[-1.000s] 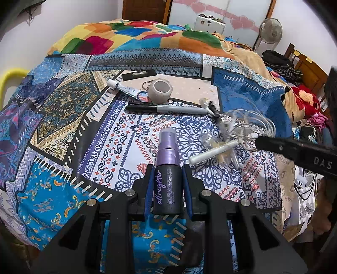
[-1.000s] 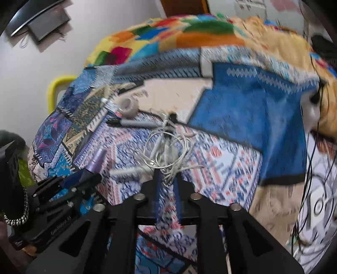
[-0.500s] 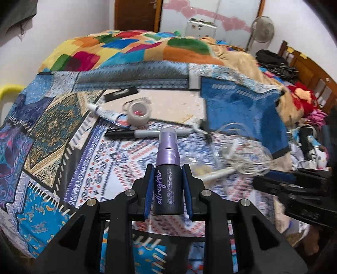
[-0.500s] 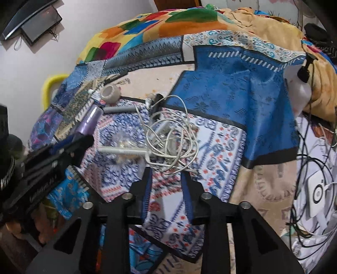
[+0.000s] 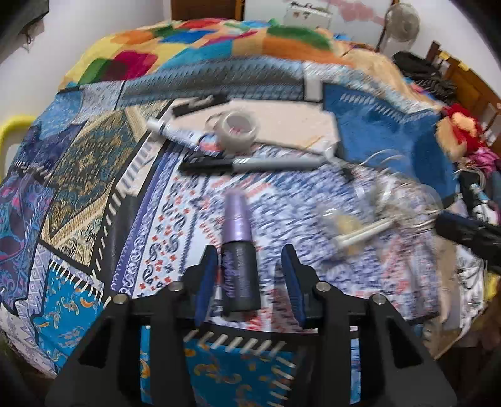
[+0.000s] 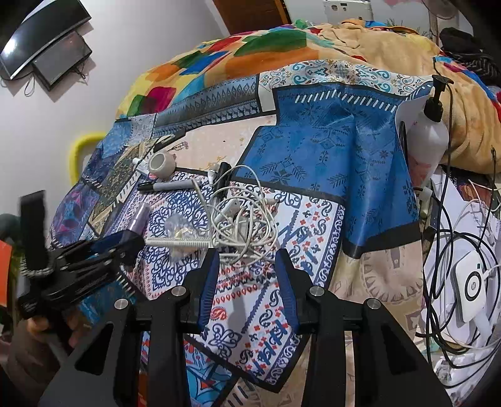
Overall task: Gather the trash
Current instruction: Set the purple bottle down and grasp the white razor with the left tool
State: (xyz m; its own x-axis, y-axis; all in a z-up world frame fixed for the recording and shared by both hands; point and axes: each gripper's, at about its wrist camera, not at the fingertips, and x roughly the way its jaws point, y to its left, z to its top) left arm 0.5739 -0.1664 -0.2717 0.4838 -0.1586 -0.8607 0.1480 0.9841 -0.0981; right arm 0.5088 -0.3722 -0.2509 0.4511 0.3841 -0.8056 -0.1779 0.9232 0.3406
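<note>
Low in the left wrist view, the left gripper (image 5: 250, 275) stands with jaws apart around a dark spray bottle with lilac cap (image 5: 237, 247), apparently loose. Beyond the spread right gripper (image 6: 247, 278), a tangled white cable (image 6: 241, 216) lies mid-frame on the patterned bedspread (image 6: 313, 156).

White walls (image 6: 150, 62). Brown wooden door (image 6: 253, 12) at rear; standing fan (image 5: 402, 22) beside it. Dark curved monitor (image 6: 40, 37) mounted on left wall.
</note>
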